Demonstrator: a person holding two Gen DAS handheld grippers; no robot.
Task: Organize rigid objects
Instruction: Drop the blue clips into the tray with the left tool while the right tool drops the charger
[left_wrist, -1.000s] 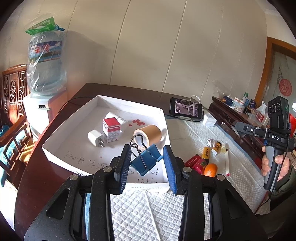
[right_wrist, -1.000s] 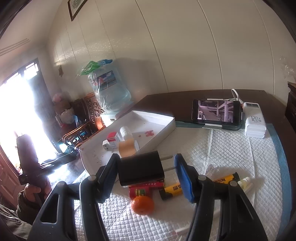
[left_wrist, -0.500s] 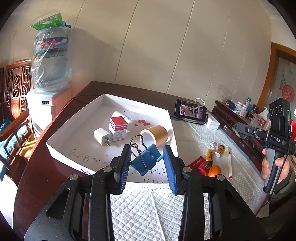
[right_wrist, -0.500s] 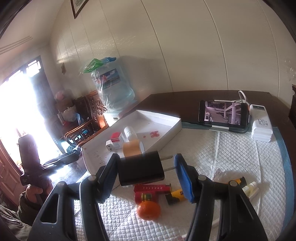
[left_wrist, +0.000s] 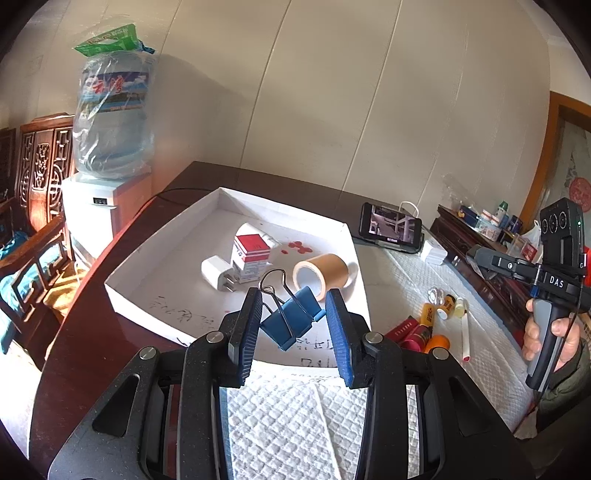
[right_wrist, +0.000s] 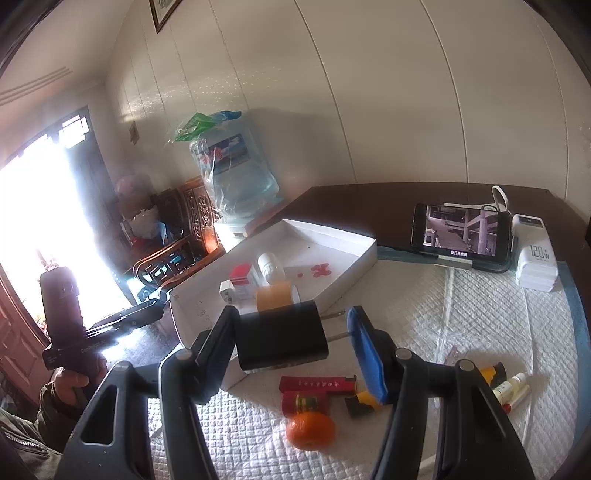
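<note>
My left gripper (left_wrist: 293, 317) is shut on a blue binder clip (left_wrist: 291, 325), held tilted with its wire handles up, above the near wall of the white tray (left_wrist: 147, 299). My right gripper (right_wrist: 291, 332) is shut on a black charger plug (right_wrist: 280, 336); its metal prongs press against the right pad. It hovers beside the tray's (right_wrist: 354, 266) near corner, over the quilted mat. In the tray lie a white charger (left_wrist: 216, 271), a red-and-white box (left_wrist: 251, 258), a brown tape roll (left_wrist: 321, 273) and a white bottle (right_wrist: 269, 264).
On the mat lie an orange (right_wrist: 310, 430), red boxes (right_wrist: 317, 384), a yellow tube (right_wrist: 364, 400) and small bottles (right_wrist: 513, 387). A phone (right_wrist: 461, 236) and a power bank (right_wrist: 535, 258) stand at the back. A water dispenser (left_wrist: 110, 129) stands left of the table.
Both grippers keep their hold, one on the clip and one on the plug. The views shift only slightly; nothing on the table has moved.
</note>
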